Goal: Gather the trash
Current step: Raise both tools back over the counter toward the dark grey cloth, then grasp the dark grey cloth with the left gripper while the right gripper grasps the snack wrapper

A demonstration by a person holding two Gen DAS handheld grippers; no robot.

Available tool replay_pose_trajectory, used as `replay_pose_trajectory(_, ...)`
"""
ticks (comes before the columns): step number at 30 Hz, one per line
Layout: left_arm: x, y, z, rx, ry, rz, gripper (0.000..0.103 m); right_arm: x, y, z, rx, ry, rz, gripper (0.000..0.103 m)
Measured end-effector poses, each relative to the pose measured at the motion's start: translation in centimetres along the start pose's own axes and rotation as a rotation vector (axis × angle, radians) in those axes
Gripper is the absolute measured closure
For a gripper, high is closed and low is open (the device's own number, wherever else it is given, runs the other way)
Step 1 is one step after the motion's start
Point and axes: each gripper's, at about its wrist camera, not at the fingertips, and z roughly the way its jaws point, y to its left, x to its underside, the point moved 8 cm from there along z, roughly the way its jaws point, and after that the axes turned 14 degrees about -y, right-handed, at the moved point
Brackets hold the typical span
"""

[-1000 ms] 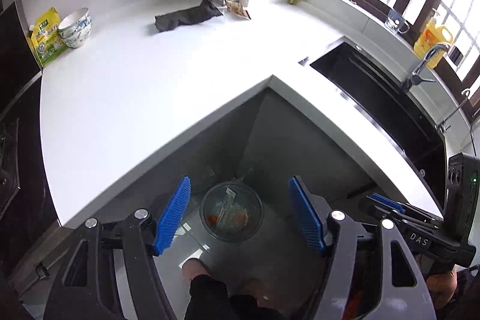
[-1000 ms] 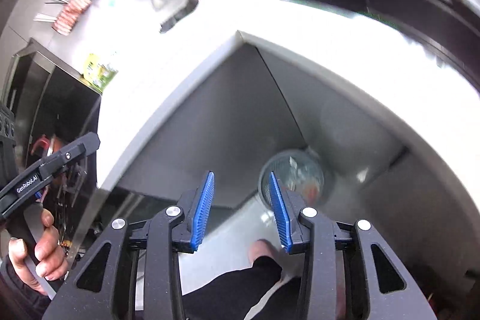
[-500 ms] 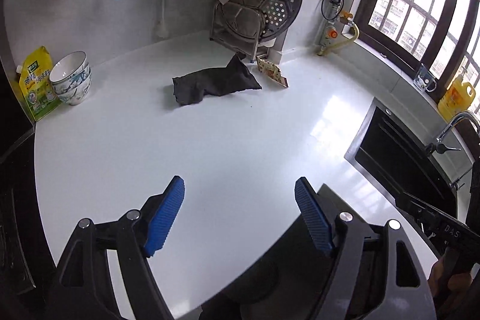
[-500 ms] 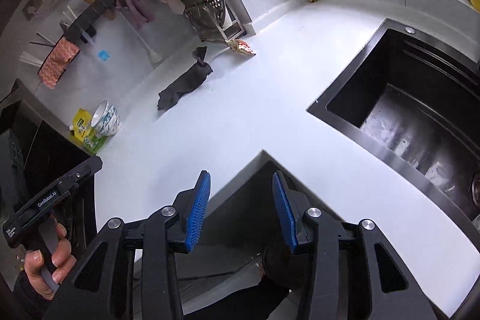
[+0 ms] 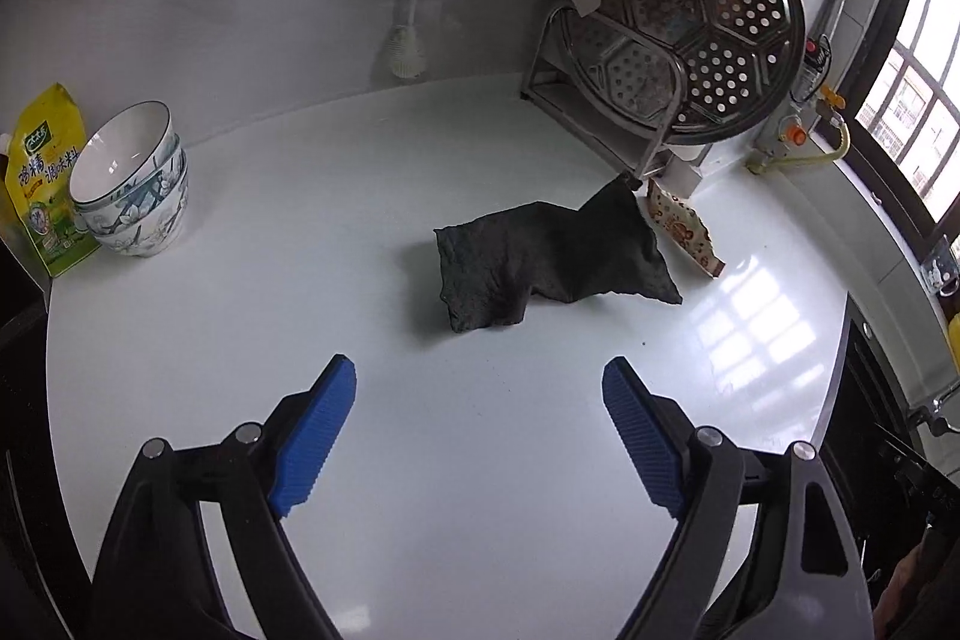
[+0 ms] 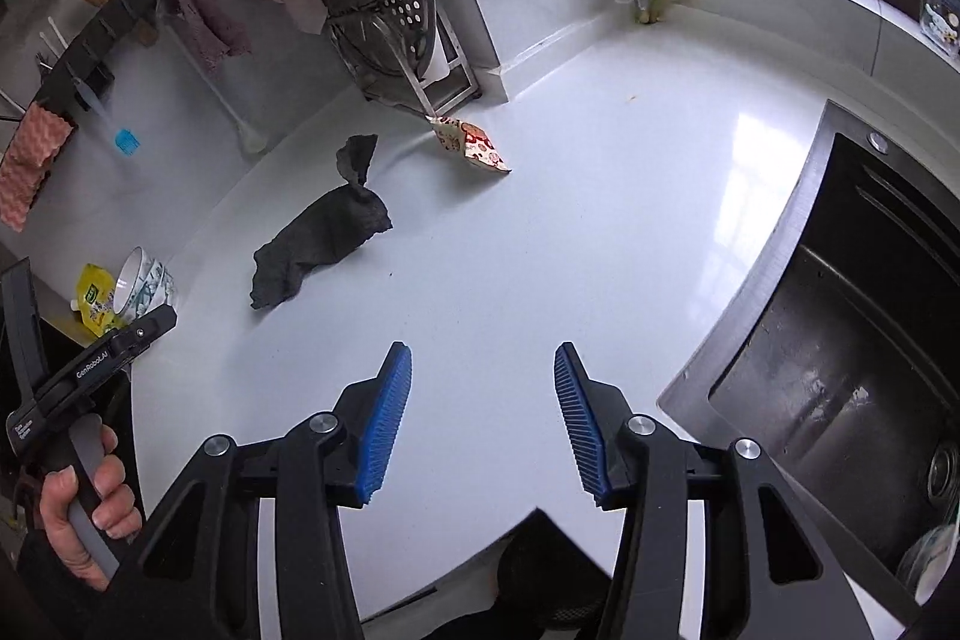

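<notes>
Both grippers, left gripper [image 5: 477, 430] and right gripper [image 6: 483, 415], spread, empty, above white countertop [image 5: 420, 460]; black sink [image 6: 840, 370] right.

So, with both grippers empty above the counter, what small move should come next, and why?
Probably advance the right gripper toward the snack wrapper near the rack. It looks like the only trash on the white counter. Both grippers are open and hold nothing, and the dark cloth lies directly before the left gripper.

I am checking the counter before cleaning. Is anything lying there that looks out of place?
Yes. A crumpled dark cloth lies loose in the middle of the white counter, and an empty patterned snack wrapper lies flat just beside it, near the foot of the metal rack. Both look discarded.
</notes>
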Motion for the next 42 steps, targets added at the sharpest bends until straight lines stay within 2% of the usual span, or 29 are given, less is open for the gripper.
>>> replay_pose_trajectory(10, -2.0, 0.5, 5.5, -0.104, -0.015, -0.042, 0.020, -7.8, 0.7, 11.6, -0.060, 0.044, -0.149, 0.047)
replay_pose_trajectory(17, -2.0, 0.7, 8.3, -0.145, 0.001, -0.068, 0.020, -9.7, 1.7, 19.9, -0.076, 0.095, -0.223, 0.047)
replay_pose_trajectory(21, -2.1, 0.8, 9.8, -0.146, 0.016, -0.076, 0.020, -9.8, 1.7, 23.4, -0.054, 0.125, -0.247, 0.047)
replay_pose_trajectory(34, -1.2, 0.7, 14.5, -0.149, 0.060, -0.055, 0.019, -8.5, 1.4, 27.1, -0.044, 0.162, -0.268, 0.048)
replay_pose_trajectory(39, -0.7, 0.9, 16.5, -0.137, 0.091, -0.047, 0.019, -8.1, 2.0, 27.6, -0.054, 0.163, -0.280, 0.056)
replay_pose_trajectory(41, -0.6, 0.7, 16.8, -0.129, 0.086, -0.046, 0.025, -8.0, 2.3, 27.4, -0.058, 0.163, -0.284, 0.064)
replay_pose_trajectory(42, -0.6, 0.5, 17.0, -0.122, 0.086, -0.044, 0.035, -8.0, 2.5, 27.5, -0.060, 0.162, -0.287, 0.069)
